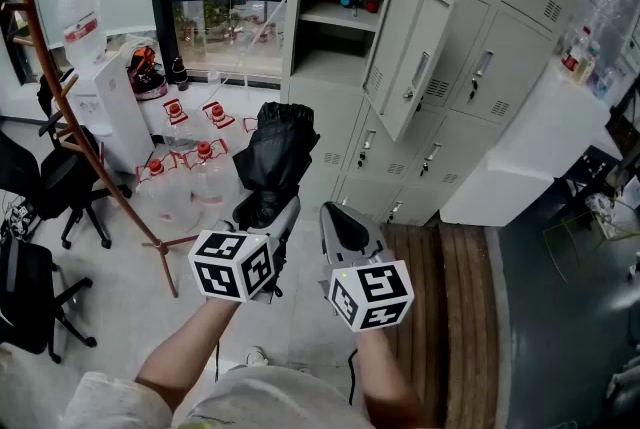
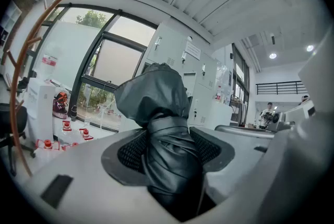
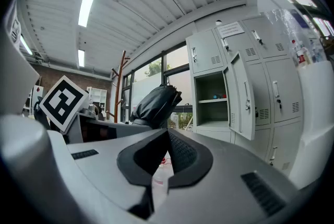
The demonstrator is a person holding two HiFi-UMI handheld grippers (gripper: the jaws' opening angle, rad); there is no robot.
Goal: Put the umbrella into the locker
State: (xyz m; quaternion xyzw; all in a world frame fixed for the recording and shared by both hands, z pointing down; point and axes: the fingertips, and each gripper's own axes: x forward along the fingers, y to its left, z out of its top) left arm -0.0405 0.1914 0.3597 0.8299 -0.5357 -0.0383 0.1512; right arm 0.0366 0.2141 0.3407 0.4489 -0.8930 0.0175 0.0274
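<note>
A black folded umbrella [image 1: 272, 157] stands up out of my left gripper [image 1: 265, 210], which is shut on its lower part. In the left gripper view the umbrella [image 2: 159, 129] fills the gap between the ribbed pads [image 2: 130, 152] of that gripper [image 2: 167, 151]. My right gripper [image 1: 345, 222] is beside it on the right, shut with nothing in it. In the right gripper view this gripper [image 3: 167, 137] has its pads meeting at the tip, and the umbrella [image 3: 154, 105] shows to its left. The grey locker's open compartment [image 1: 335, 32] is ahead, its door [image 1: 408, 57] swung out to the right.
A brown coat stand [image 1: 95, 132] leans at the left, with a white water dispenser [image 1: 105, 87], several water jugs [image 1: 190, 167] and black chairs [image 1: 45, 182] around it. A white counter [image 1: 540, 147] stands at the right, beyond the lockers.
</note>
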